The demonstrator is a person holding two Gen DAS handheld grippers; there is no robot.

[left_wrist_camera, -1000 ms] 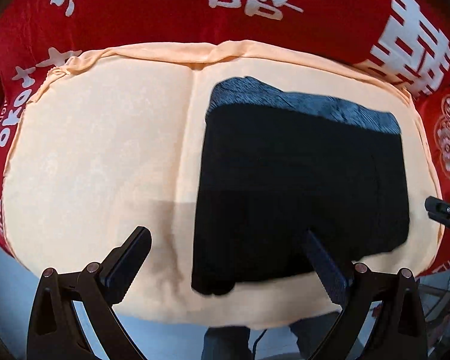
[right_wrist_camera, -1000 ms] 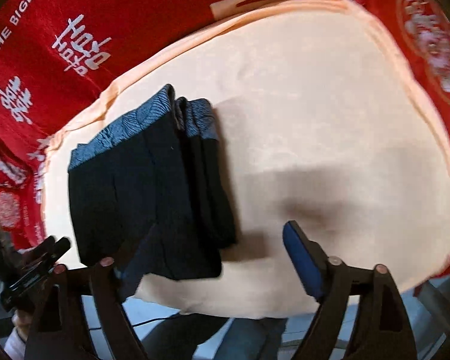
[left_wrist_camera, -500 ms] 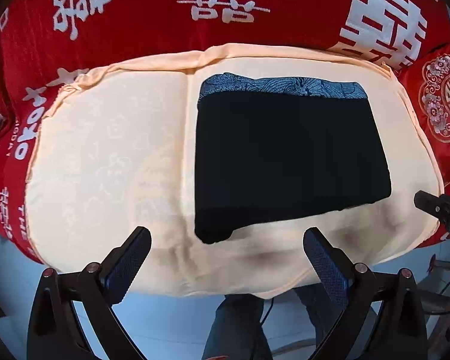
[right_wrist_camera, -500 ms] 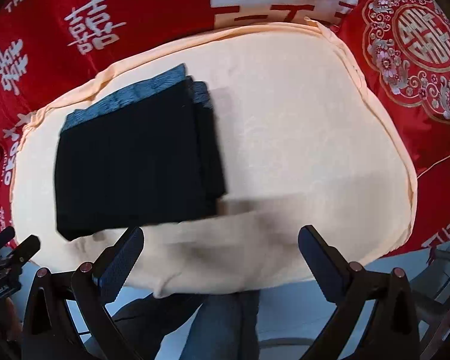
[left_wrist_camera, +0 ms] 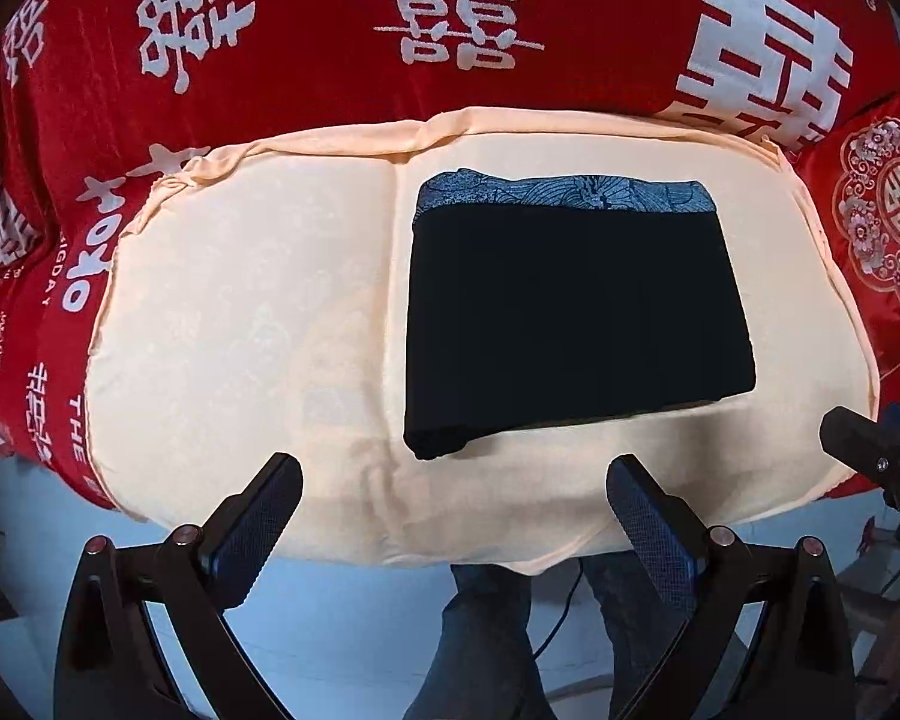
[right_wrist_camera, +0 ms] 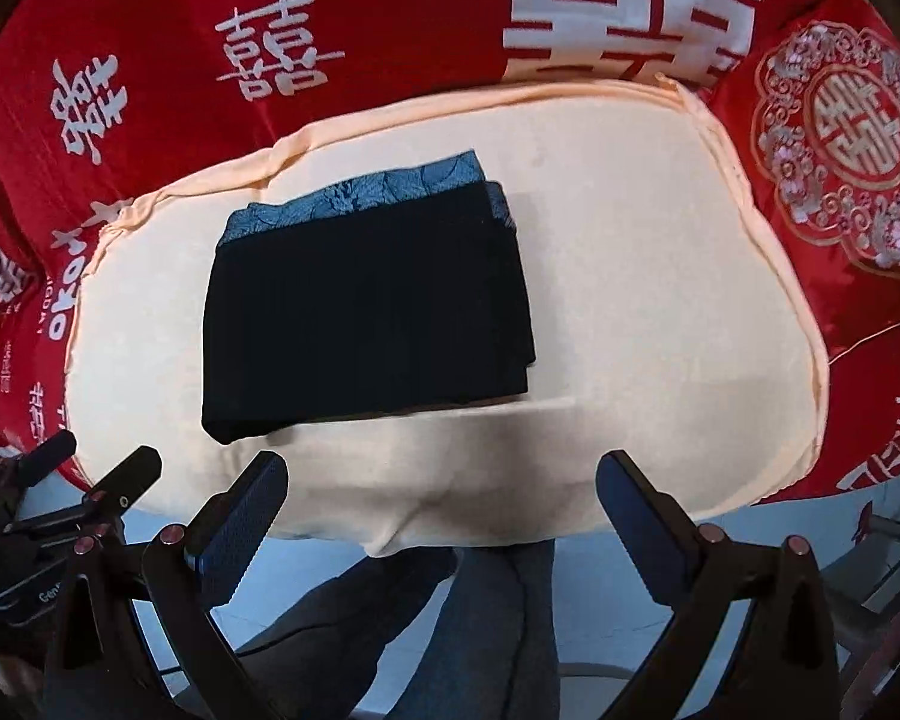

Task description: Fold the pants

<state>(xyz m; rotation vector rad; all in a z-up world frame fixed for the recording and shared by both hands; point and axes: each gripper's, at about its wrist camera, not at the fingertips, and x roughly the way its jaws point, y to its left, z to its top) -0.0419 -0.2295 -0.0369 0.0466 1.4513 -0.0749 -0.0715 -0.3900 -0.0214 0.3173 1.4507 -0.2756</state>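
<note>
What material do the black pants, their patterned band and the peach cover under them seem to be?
Black pants: likely matte knit, with faint ribs. Patterned band: grey-blue fabric with a slight sheen, perhaps elastic. Peach cover: thin soft cloth, gathered at the edge, with a faint woven pattern.

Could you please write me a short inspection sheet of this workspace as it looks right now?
Surface: pale peach padded cushion, smooth, with a seam near its middle.
Job's things: black pants with a grey-blue patterned waistband, folded into a compact rectangle, lying flat on the cushion; layered edges show on one side in the right wrist view.
Clutter: nothing seen on the cushion.
Grippers: left gripper open, empty, above the cushion's near edge; right gripper open, empty, clear of the pants.
Cables: a thin dark cable by the person's legs on the floor.
Surroundings: red bedding with white characters; red embroidered pillow; pale blue floor.
</note>
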